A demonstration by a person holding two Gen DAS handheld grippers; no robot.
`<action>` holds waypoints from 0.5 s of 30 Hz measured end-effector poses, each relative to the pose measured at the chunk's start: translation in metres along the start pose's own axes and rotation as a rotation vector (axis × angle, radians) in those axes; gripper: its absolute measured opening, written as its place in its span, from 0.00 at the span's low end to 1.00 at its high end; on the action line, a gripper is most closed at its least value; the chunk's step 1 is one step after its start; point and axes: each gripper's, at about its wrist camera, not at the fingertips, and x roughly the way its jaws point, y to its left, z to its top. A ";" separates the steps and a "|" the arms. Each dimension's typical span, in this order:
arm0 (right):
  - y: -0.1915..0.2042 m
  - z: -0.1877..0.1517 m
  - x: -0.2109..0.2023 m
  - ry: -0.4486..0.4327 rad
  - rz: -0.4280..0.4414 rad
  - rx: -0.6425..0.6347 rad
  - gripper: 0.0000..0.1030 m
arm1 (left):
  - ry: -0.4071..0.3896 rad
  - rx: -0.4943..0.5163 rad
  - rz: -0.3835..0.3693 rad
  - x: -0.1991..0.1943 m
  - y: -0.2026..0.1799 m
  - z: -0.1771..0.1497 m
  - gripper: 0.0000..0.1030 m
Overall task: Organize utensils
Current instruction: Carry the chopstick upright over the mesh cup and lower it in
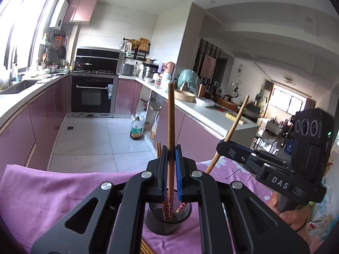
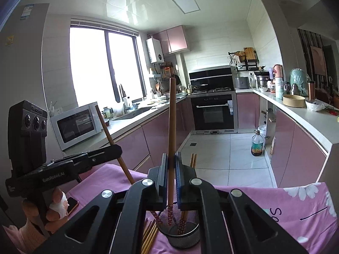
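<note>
Left gripper (image 1: 171,154) clamped on an upright chopstick (image 1: 170,114), its patterned end inside the black mesh cup (image 1: 167,220) on the pink cloth (image 1: 53,190); right gripper (image 2: 171,160) likewise pinches another chopstick (image 2: 172,118) over that cup; loose chopsticks (image 2: 149,236) lie beside it; kitchen counter (image 1: 211,112) beyond.

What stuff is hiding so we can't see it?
- Left wrist view: the loose chopsticks on the pink cloth are cut off by the bottom edge and covered by the left tool.
- Both views: the mesh cup is partly behind the tool bodies, so counting the chopsticks inside is impossible.
- Right wrist view: the fridge labels are too small to read.
</note>
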 end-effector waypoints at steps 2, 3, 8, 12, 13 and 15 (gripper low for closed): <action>-0.003 -0.002 0.008 0.019 -0.005 0.004 0.05 | 0.028 0.006 0.004 0.009 -0.002 -0.006 0.07; -0.005 -0.003 0.012 0.032 -0.009 0.004 0.05 | 0.050 0.011 0.008 0.016 -0.003 -0.010 0.07; -0.011 -0.018 0.037 0.127 -0.023 0.012 0.05 | 0.142 0.044 0.012 0.043 -0.006 -0.026 0.07; -0.014 -0.028 0.053 0.216 -0.031 0.021 0.05 | 0.208 0.059 0.017 0.057 -0.005 -0.038 0.07; -0.016 -0.031 0.058 0.242 -0.029 0.025 0.05 | 0.228 0.063 0.016 0.061 -0.004 -0.042 0.07; -0.016 -0.035 0.065 0.276 -0.034 0.031 0.05 | 0.254 0.059 0.017 0.068 0.001 -0.045 0.07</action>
